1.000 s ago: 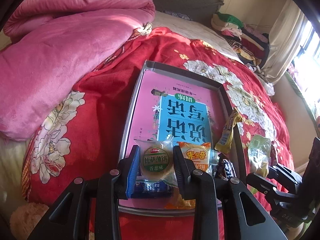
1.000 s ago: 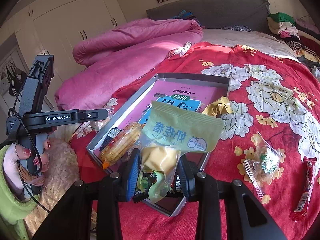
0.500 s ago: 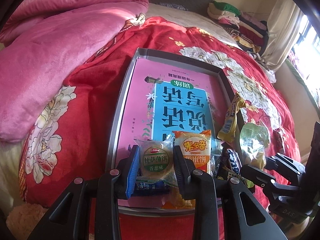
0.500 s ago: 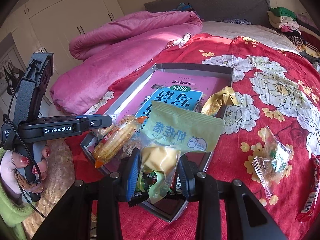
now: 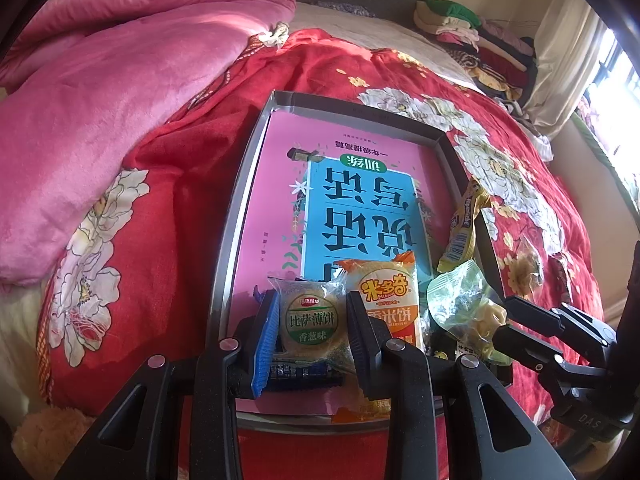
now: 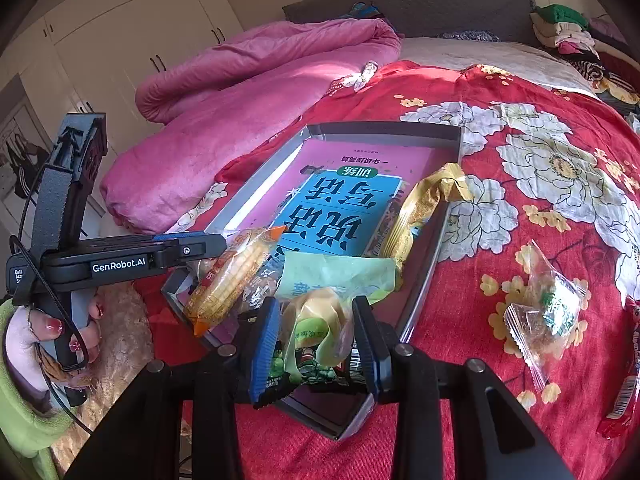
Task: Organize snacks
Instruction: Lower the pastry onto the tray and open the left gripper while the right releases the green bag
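Blue-padded fingers of your left gripper [image 5: 310,330] are clenched on a round biscuit packet [image 5: 312,320], held just above the near end of the tray [image 5: 236,216], so that one only has to go down. Your right gripper [image 6: 314,340] likewise grips a pale green pouch [image 6: 332,284], its clear lower half pinched between the pads while the printed top flops forward over the near right corner of the same tray. Beside the biscuit lies an orange rice-cracker bag [image 5: 386,300], long axis pointing away from you along the tray, and a yellow wrapper [image 6: 420,208] leans on the right rim. Both held packets sit over the crowded near end; the open room is farther forward, on the pink book cover [image 5: 352,184]. What I judge matters next is outside: a clear candy packet [image 6: 548,312] and a red stick wrapper [image 6: 622,392] lie on the red bedspread [image 6: 520,184], right of the tray and well apart from it, plainly nearer your right gripper than your left.
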`<action>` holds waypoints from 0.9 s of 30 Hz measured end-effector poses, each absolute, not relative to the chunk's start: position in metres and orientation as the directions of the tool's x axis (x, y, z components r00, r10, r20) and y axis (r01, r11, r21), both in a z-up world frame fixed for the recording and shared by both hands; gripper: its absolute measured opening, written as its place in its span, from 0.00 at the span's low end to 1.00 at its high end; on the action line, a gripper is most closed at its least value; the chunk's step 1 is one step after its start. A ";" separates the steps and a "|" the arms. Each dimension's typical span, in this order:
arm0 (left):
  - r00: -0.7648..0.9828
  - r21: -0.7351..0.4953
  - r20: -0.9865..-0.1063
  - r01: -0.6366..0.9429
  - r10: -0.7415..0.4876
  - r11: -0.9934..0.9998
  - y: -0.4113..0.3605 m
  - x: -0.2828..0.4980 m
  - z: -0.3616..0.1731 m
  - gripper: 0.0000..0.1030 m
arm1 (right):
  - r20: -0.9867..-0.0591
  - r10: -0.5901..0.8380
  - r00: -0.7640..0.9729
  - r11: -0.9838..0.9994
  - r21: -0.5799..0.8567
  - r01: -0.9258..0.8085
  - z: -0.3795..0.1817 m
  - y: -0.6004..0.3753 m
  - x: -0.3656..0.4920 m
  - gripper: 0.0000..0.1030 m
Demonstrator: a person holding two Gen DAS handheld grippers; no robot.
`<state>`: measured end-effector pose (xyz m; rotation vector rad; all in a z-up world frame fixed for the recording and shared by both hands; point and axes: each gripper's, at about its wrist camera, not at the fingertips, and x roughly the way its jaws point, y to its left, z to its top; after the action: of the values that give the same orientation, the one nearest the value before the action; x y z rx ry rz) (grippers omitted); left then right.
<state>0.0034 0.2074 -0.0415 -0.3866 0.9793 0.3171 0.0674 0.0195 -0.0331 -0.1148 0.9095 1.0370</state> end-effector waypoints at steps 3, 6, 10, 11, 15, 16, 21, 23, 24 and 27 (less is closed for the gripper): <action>0.522 -0.174 -0.849 -0.427 0.084 0.888 0.207 0.004 -0.042 0.33 | -0.687 0.698 0.202 0.543 0.324 -0.774 -0.029 0.014 0.068 0.40; 0.521 -0.179 -0.850 -0.428 0.080 0.886 0.207 0.004 -0.041 0.33 | -0.677 0.703 0.218 0.553 0.326 -0.767 -0.025 0.007 0.069 0.40; 0.519 -0.187 -0.851 -0.431 0.073 0.883 0.208 0.004 -0.041 0.34 | -0.669 0.702 0.244 0.571 0.323 -0.755 -0.020 -0.001 0.073 0.44; 0.520 -0.190 -0.851 -0.432 0.072 0.882 0.209 0.004 -0.041 0.34 | -0.667 0.702 0.249 0.575 0.325 -0.750 -0.019 -0.003 0.074 0.44; 0.526 -0.189 -0.847 -0.433 0.077 0.882 0.209 0.003 -0.040 0.39 | -0.662 0.698 0.272 0.594 0.323 -0.737 -0.016 -0.011 0.078 0.44; 0.529 -0.191 -0.845 -0.430 0.075 0.882 0.209 0.003 -0.039 0.41 | -0.660 0.698 0.277 0.598 0.325 -0.733 -0.016 -0.013 0.079 0.44; 0.554 -0.205 -0.829 -0.423 0.073 0.883 0.209 0.002 -0.034 0.47 | -0.657 0.687 0.309 0.626 0.320 -0.711 -0.014 -0.024 0.085 0.49; 0.561 -0.211 -0.824 -0.422 0.072 0.882 0.209 0.001 -0.032 0.50 | -0.656 0.684 0.319 0.637 0.323 -0.700 -0.014 -0.029 0.087 0.49; 0.565 -0.214 -0.822 -0.423 0.072 0.880 0.209 0.000 -0.031 0.51 | -0.656 0.681 0.326 0.643 0.322 -0.695 -0.013 -0.031 0.089 0.49; 0.575 -0.220 -0.815 -0.425 0.074 0.878 0.210 -0.001 -0.028 0.54 | -0.654 0.671 0.350 0.661 0.312 -0.683 -0.010 -0.038 0.090 0.49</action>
<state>-0.0007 0.2102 -0.0282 -0.4206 0.9177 0.3027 0.0905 -0.0383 -0.0101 -0.0160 0.8387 0.8766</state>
